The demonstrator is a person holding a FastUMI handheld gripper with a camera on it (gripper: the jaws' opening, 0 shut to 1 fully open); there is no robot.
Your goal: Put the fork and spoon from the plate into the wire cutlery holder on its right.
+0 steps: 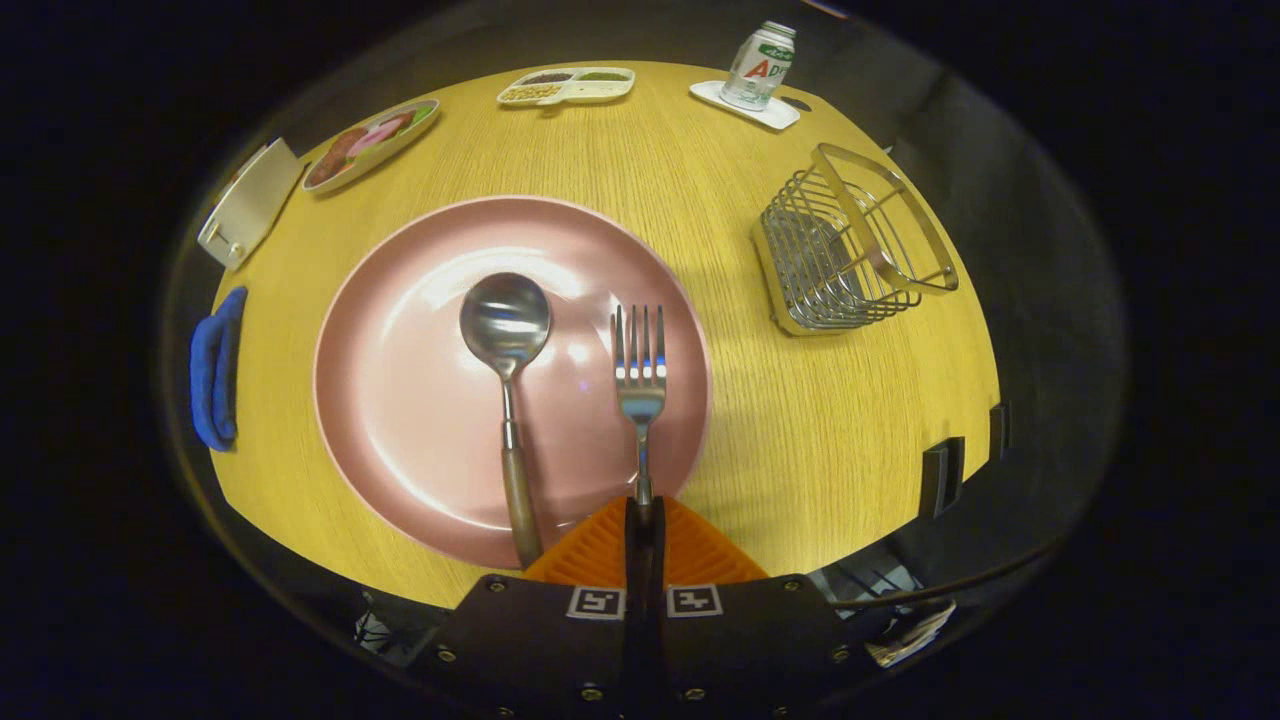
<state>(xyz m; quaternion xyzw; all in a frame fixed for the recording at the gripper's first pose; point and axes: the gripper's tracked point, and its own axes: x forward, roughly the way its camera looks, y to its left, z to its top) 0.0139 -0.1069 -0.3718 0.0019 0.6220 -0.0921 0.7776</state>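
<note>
Fork (640, 385) tines pointing straight ahead, handle pinched between gripper (645, 520) jaws, over plate (420, 400)

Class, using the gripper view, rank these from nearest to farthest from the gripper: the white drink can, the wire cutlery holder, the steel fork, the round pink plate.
1. Steel fork: handle between the closed orange fingers of the gripper.
2. Round pink plate: just ahead, under the fork.
3. Wire cutlery holder: beyond, to the right.
4. White drink can: far edge, on a white coaster.

Place: my staged dining booth | Evidence: wooden table (800, 420), pink plate (400, 420), 2 food trays (567, 86), black cloth wall (1030, 300)
</note>
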